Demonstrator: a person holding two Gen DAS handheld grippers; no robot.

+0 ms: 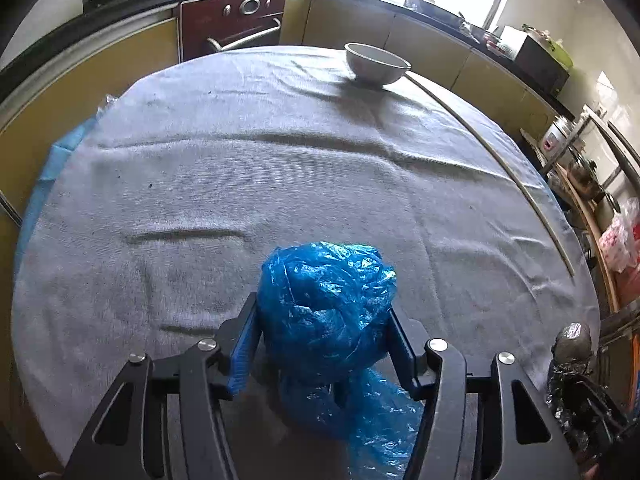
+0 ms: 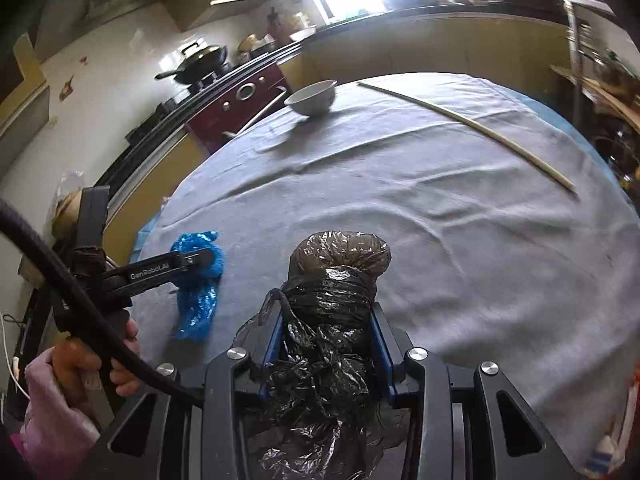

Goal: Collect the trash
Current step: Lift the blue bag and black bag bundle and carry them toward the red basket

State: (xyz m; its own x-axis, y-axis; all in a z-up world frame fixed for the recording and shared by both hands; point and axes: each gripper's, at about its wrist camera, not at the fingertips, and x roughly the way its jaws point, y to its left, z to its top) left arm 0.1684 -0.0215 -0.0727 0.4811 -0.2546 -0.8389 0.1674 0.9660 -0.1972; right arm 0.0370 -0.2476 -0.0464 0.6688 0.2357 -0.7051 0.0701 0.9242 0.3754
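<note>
A crumpled blue plastic bag (image 1: 324, 280) lies on the grey cloth (image 1: 240, 180) that covers the round table. My left gripper (image 1: 322, 306) is shut on it, both pads touching its sides, and a loose tail of the bag trails back under the jaws. The right wrist view shows the same blue bag (image 2: 198, 304) on the cloth with the left gripper (image 2: 200, 258) over its top. My right gripper (image 2: 325, 312) is shut on a knotted black plastic bag (image 2: 340, 252), whose rounded end sticks out past the fingertips. That black bag (image 1: 572, 344) also shows at the lower right of the left wrist view.
A white bowl (image 1: 376, 64) stands at the far edge of the table, and a long thin stick (image 1: 500, 160) lies along the right side. Yellow cabinets and a dark red oven (image 1: 232, 20) ring the table. A person's hand (image 2: 60, 400) grips the left handle.
</note>
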